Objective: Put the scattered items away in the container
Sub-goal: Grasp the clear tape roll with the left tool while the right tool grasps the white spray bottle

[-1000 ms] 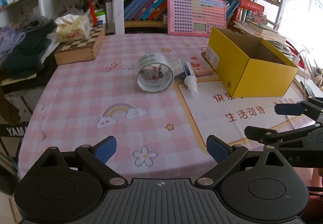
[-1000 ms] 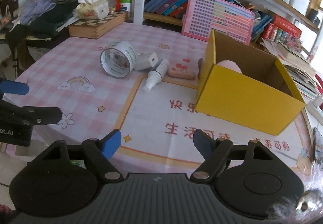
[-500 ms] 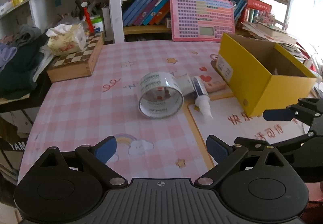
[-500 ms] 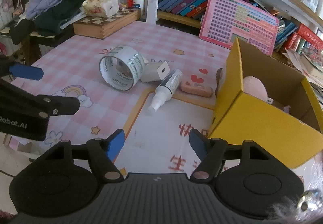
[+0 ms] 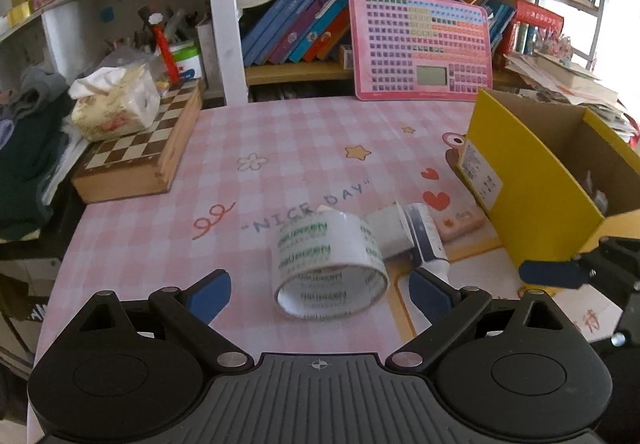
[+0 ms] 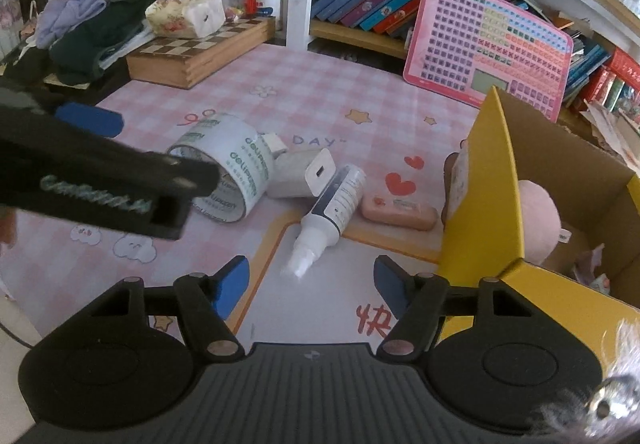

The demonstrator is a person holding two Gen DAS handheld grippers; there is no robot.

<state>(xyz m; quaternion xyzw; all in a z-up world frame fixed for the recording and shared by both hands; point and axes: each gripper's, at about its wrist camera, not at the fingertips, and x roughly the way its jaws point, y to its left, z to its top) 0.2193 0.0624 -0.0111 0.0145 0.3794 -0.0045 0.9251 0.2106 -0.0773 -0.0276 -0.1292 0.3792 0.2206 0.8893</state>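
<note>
A roll of clear tape (image 5: 332,272) lies on its side on the pink checked tablecloth. My left gripper (image 5: 320,294) is open, and the roll sits just ahead between its fingers, untouched. Behind the roll are a white charger (image 6: 304,175), a white spray bottle (image 6: 332,211) and a pink bar (image 6: 400,213). My right gripper (image 6: 311,284) is open and empty, with the bottle's nozzle just ahead of it. The yellow cardboard box (image 6: 480,203) stands at the right with a pink plush (image 6: 536,219) inside. The left gripper's arm (image 6: 100,179) crosses the right wrist view and hides part of the roll.
A wooden chessboard box (image 5: 136,159) with a tissue pack (image 5: 116,107) on it stands at the back left. A pink key panel (image 5: 420,51) leans on the bookshelf behind. Clothes (image 6: 92,27) pile up beyond the table's left edge. The box wall (image 5: 532,195) is close to the right gripper.
Both grippers have moved forward over the table towards the items. The tape roll now lies between the left fingers. The right jaws have narrowed a little.
</note>
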